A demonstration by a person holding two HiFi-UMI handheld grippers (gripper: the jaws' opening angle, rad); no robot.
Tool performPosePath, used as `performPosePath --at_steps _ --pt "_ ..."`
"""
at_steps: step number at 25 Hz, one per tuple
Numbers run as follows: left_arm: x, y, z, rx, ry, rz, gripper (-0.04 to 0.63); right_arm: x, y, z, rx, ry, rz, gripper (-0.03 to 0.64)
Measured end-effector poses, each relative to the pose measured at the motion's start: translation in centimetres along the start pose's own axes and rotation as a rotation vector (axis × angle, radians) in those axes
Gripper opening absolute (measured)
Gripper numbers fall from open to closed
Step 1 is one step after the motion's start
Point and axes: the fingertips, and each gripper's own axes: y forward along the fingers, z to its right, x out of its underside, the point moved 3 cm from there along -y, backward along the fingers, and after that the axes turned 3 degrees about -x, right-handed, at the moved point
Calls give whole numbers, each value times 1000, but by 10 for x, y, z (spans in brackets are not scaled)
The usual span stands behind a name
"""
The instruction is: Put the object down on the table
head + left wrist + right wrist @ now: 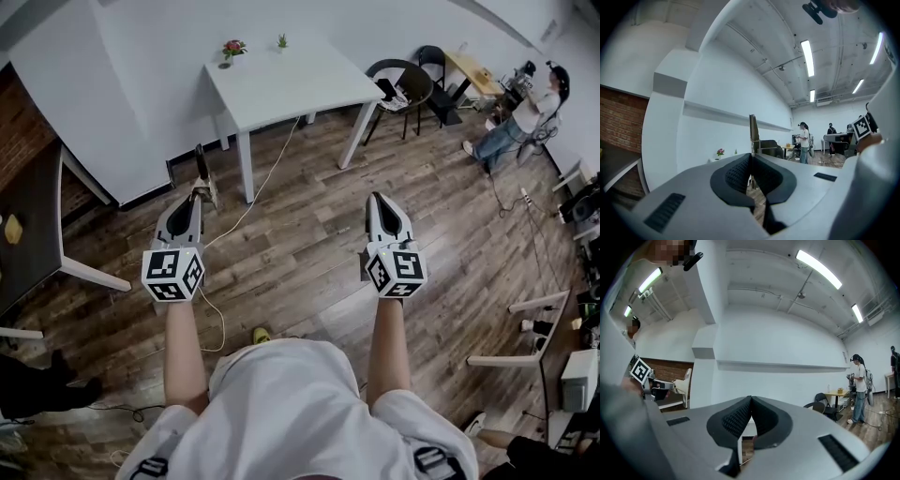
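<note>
My left tool [195, 194] pinches a thin object [753, 132], aimed at the bench [281, 86] for set-down; right tool [376, 199] pressed together, empty.

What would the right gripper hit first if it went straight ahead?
Likely the white table, near its right end; the way there looks free. Height is unclear, so the right gripper might pass over it.

The left gripper [197, 195] and right gripper [378, 199] have smooth matt grey plastic shells, and black, finely textured pads [735, 174] line the jaws. The thin flat object [753, 131] between the left jaws looks dull grey. Below the jaws is a wood-plank floor [309, 253]; ahead is a smooth white tabletop [291, 80].
</note>
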Motion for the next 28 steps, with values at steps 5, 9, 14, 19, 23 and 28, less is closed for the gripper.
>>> performPosePath --at_steps 5,9,14,19,23,28 --pt "6 3 -8 23 -3 -10 20 4 3 -11 5 7 -3 8" --pt "12 10 -9 29 -13 -17 20 10 7 -12 -15 6 -18 8" --pt "19 45 -9 40 -15 -34 20 18 31 6 -8 17 -15 8" --pt "22 96 -1 53 -11 -56 20 28 72 38 -21 28 -30 8" --pt "23 148 -2 42 1 -86 20 34 119 70 -28 47 -40 8" --pt "22 219 8 19 4 -108 20 41 173 124 -49 71 -49 8"
